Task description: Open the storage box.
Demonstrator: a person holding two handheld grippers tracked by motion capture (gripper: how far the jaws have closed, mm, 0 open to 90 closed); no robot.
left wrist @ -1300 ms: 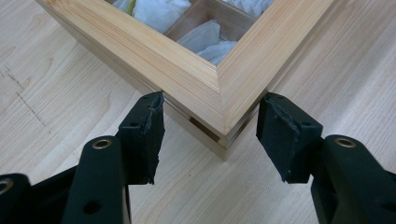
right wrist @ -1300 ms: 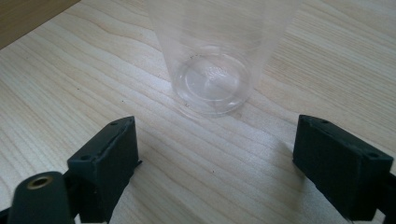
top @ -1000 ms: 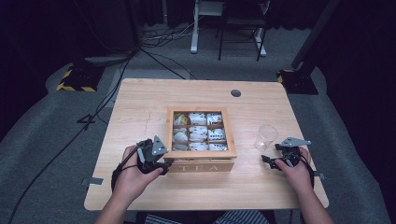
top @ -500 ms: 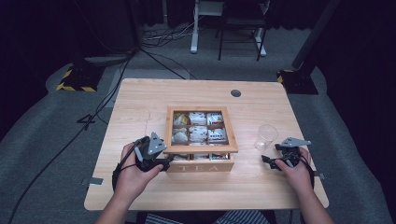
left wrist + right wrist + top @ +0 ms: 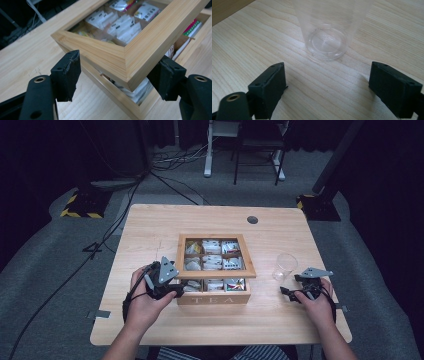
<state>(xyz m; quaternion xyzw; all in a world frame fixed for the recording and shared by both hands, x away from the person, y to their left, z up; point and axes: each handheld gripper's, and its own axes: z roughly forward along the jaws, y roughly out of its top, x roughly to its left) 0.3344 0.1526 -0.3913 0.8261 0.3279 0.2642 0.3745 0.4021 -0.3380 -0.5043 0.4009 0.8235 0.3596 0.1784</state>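
The left gripper (image 5: 117, 72) stood wide open around the raised front corner of the glass-paned lid (image 5: 140, 45) of the wooden tea box (image 5: 214, 295) at the desk (image 5: 150, 230) centre. At four o'clock from the box, the right gripper (image 5: 329, 87) gaped empty just short of a clear cup (image 5: 329, 32).

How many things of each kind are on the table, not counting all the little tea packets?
Wooden tea box with its windowed lid lifted a bit: 1
Clear plastic cup: 1
Handheld grippers, left gripper and right gripper: 2
Total: 4
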